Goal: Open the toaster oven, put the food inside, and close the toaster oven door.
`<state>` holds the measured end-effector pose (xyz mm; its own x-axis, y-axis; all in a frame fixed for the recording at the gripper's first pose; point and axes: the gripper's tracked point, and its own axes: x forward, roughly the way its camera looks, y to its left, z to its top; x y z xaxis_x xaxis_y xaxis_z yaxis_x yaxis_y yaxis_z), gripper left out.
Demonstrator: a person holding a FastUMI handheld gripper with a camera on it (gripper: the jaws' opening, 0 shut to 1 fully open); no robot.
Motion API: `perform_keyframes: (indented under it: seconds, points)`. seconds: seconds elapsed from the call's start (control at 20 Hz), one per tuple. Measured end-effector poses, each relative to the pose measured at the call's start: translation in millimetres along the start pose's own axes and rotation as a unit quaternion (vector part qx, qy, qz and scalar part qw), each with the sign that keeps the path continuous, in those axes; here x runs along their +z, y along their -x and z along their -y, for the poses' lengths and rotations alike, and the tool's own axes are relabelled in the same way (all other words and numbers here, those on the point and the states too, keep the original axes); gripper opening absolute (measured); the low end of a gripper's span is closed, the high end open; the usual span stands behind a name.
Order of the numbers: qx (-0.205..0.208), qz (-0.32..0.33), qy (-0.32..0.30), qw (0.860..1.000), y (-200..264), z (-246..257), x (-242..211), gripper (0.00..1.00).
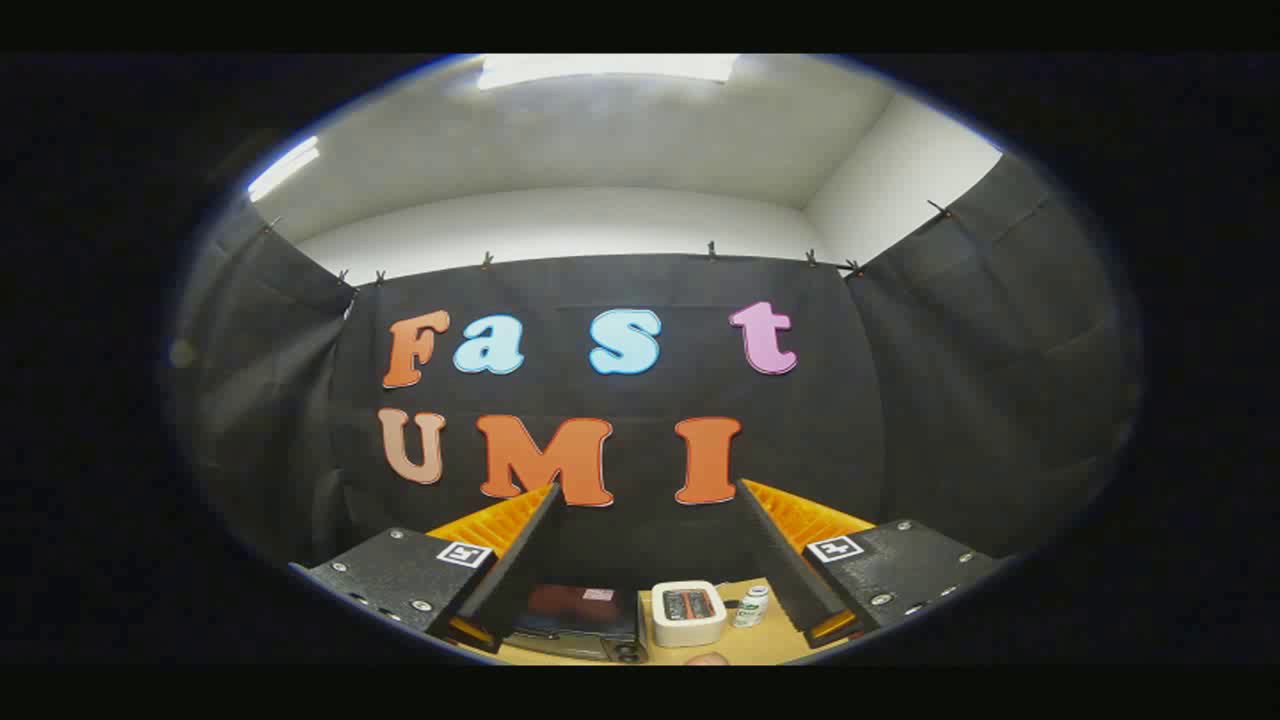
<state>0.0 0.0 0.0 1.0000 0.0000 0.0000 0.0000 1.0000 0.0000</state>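
Observation:
My gripper (650, 488) is open, its two fingers spread wide with nothing between them, held high and facing the booth's black back wall. Far below, between the fingers, the dark toaster oven (585, 622) sits on the wooden table (770, 645), partly hidden by the left finger (520, 560). Whether its door stands open I cannot tell from this angle. A small pale rounded thing (707, 658), possibly the food, peeks in on the table's near side, mostly cut off.
A white box-shaped appliance (688, 612) with dark slots on top stands right of the oven. A small white bottle (750, 605) stands beside it, close to the right finger (790, 560). Black cloth walls enclose the booth on three sides.

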Motion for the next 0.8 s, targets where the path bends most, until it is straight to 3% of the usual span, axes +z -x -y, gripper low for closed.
perform_keyframes:
  seconds: [0.8]
  points:
    - [0.004, -0.007, 0.009, 1.000, -6, 2, -26, 0.98]
